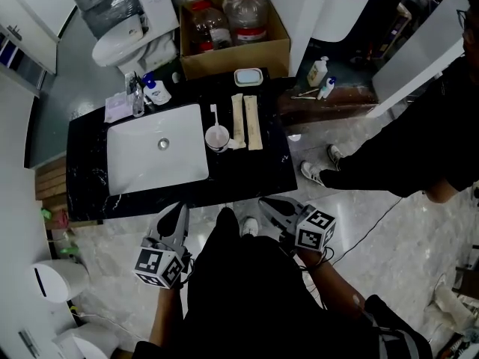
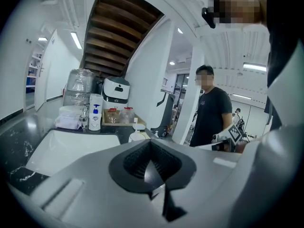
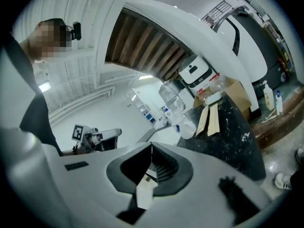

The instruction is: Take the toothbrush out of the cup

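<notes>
Hard to read: the toothbrush point(image 1: 213, 115) shows only as a thin white stem rising from the cup point(image 1: 217, 137). Its lower end sits inside the cup, hidden. In both gripper views the cup is small and far off, and the toothbrush cannot be made out there with any certainty. The wearer's dark torso point(image 1: 254, 290) fills the lower middle of the head view and covers much of both arms. A second person point(image 1: 404, 148) at the right is cut off by the frame edge.

Cup: upright on the black table point(image 1: 247, 178), just right of the white sink point(image 1: 157, 152). It is close against the left one of two long beige packs point(image 1: 245, 122) that lie side by side; whether it touches cannot be told.

Left gripper point(image 1: 178, 214): held short of the table's near edge, in front of the sink, pointing toward the table and slightly down. Jaws fully together, nothing between them.

Right gripper point(image 1: 268, 204): also short of the near edge, to the right of the left one, tips angled up and left. Jaws pressed together, empty.

Both grippers are well apart from the cup.
</notes>
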{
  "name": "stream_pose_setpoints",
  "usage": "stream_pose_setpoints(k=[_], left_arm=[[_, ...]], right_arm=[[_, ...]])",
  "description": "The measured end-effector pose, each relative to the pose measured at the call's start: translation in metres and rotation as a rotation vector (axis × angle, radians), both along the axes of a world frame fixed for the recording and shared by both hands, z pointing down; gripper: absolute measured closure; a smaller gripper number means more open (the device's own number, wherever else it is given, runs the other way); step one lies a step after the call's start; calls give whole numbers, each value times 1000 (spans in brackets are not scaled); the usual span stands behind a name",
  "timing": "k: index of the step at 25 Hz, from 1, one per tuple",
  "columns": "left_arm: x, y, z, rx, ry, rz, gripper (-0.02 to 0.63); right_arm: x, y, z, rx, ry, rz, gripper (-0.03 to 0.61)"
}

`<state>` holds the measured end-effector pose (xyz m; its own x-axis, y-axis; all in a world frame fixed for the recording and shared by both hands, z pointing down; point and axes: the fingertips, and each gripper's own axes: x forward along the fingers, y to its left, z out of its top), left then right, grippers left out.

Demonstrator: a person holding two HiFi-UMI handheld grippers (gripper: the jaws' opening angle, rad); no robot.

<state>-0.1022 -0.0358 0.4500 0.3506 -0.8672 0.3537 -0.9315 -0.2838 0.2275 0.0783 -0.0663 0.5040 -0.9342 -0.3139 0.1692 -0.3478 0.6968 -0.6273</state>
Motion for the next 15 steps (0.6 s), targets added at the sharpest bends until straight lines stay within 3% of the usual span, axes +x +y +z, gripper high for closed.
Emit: stream_pose_setpoints(k=[15], left_arm=[[-40,-68,5,17,61,58,605]], right_arm=[[-49,-56,-7,27,75,7,563]])
